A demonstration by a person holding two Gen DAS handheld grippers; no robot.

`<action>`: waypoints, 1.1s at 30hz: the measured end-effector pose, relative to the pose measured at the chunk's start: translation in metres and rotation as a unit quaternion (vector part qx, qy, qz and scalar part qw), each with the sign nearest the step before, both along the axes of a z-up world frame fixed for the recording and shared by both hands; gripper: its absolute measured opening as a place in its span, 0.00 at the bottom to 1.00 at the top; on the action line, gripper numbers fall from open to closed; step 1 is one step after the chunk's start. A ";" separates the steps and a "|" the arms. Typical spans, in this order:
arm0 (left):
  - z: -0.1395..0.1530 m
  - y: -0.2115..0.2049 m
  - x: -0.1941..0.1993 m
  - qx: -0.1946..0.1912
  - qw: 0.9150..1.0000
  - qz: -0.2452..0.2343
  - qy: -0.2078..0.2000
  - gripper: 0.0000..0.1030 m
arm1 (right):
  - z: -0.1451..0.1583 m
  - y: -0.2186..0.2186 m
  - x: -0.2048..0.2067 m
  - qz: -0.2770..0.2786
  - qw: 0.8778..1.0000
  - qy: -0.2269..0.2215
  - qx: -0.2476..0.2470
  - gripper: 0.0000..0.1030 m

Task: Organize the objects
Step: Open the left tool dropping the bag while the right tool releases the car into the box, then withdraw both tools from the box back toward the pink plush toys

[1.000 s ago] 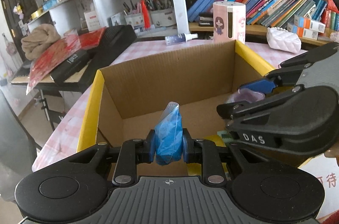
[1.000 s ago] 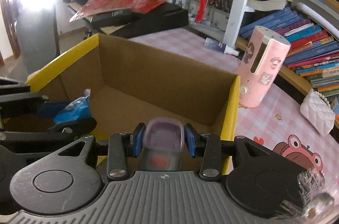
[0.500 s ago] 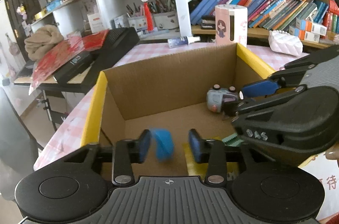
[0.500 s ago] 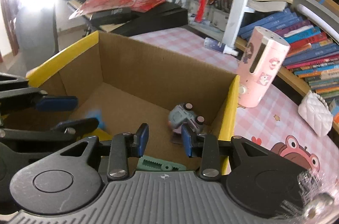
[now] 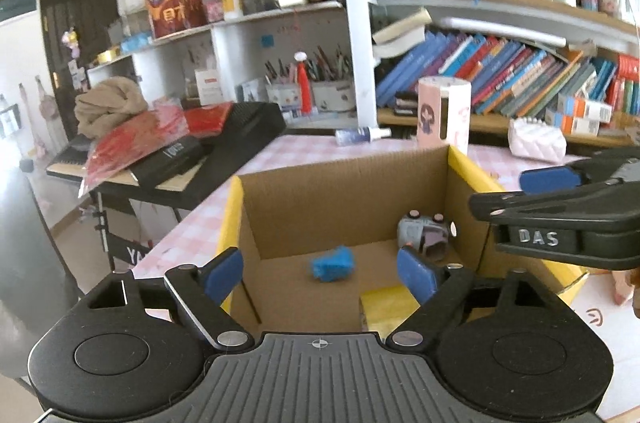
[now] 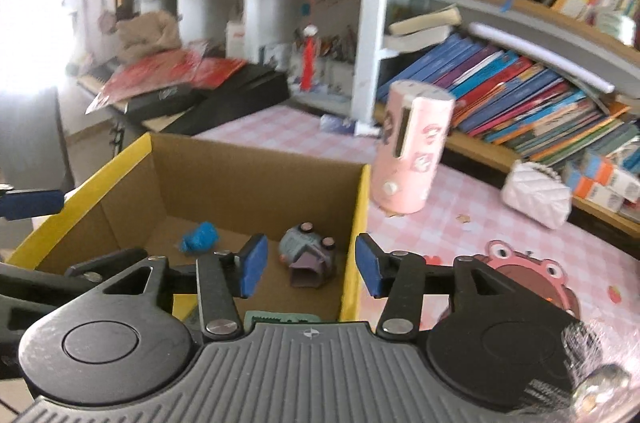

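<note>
An open cardboard box (image 5: 340, 191) (image 6: 256, 183) with yellow flaps sits on the pink checked table. On its floor lie a crumpled blue packet (image 5: 333, 263) (image 6: 199, 236) and a grey-purple toy (image 5: 426, 235) (image 6: 307, 254) tipped on its side. My left gripper (image 5: 320, 275) hovers above the box's near edge, its jaws opening, nothing between the blue pads. My right gripper (image 6: 308, 265) hangs over the box's right side, jaws opening too, and is empty; the toy lies below it. It also shows at the right of the left wrist view.
A yellow piece (image 5: 386, 307) and a green toothed clip (image 6: 280, 317) lie in the box's near part. A pink cylinder (image 6: 414, 147), a white quilted pouch (image 6: 536, 193) and a small spray bottle (image 5: 362, 135) stand on the table beyond. Bookshelves (image 5: 500, 79) rise behind; a black keyboard stack (image 5: 192, 151) is at left.
Both grippers let go: the blue packet and the grey-purple toy dropped into the box. Both sets of jaws widened, and both grippers rose and drew back from the box.
</note>
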State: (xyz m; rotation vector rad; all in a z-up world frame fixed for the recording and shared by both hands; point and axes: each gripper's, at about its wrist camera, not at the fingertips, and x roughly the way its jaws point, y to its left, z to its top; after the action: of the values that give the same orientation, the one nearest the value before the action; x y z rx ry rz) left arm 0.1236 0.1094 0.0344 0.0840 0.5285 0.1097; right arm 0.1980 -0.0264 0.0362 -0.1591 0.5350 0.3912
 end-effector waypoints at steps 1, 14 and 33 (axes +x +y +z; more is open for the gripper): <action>0.001 0.001 -0.004 -0.003 1.000 0.001 -0.003 0.86 | 0.002 -0.002 -0.005 -0.005 1.000 -0.007 0.004 0.45; -0.004 0.009 -0.050 -0.023 1.000 0.001 0.003 0.93 | 0.002 -0.015 -0.069 -0.058 0.998 -0.015 0.002 0.56; -0.021 0.025 -0.142 -0.041 0.998 0.003 0.057 0.98 | -0.026 0.005 -0.177 -0.090 0.994 0.035 -0.044 0.82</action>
State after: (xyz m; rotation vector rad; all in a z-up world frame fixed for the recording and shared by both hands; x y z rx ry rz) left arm -0.0181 0.1341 0.0139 0.0088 0.6465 0.0903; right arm 0.0209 -0.0218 0.0104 -0.1804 0.6303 0.1991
